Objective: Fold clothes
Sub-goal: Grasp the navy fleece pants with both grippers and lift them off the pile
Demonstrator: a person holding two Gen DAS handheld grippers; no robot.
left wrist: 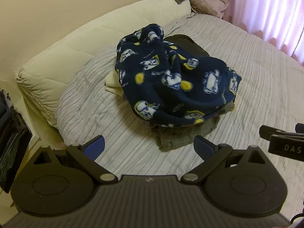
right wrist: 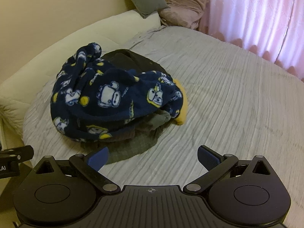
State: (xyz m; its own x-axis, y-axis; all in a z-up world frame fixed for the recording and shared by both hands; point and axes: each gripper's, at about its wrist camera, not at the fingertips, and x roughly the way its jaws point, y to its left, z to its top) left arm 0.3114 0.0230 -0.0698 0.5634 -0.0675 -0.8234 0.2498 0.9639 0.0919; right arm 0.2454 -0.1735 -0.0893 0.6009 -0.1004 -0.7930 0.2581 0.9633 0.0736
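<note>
Grey ribbed bedspread (left wrist: 256, 95), cream headboard (left wrist: 57, 57), pink curtain (right wrist: 256, 9) behind. Clothes pile (left wrist: 171, 79) mid-bed, navy printed fleece (right wrist: 114, 98) on top (crumpled, no clear long axis). Left gripper (left wrist: 150, 146) and right gripper (right wrist: 153, 156) spread wide, empty, just short of pile.

Both wrist views face clothes pile (left wrist: 171, 79) from near — shared bed (right wrist: 237, 95).
</note>
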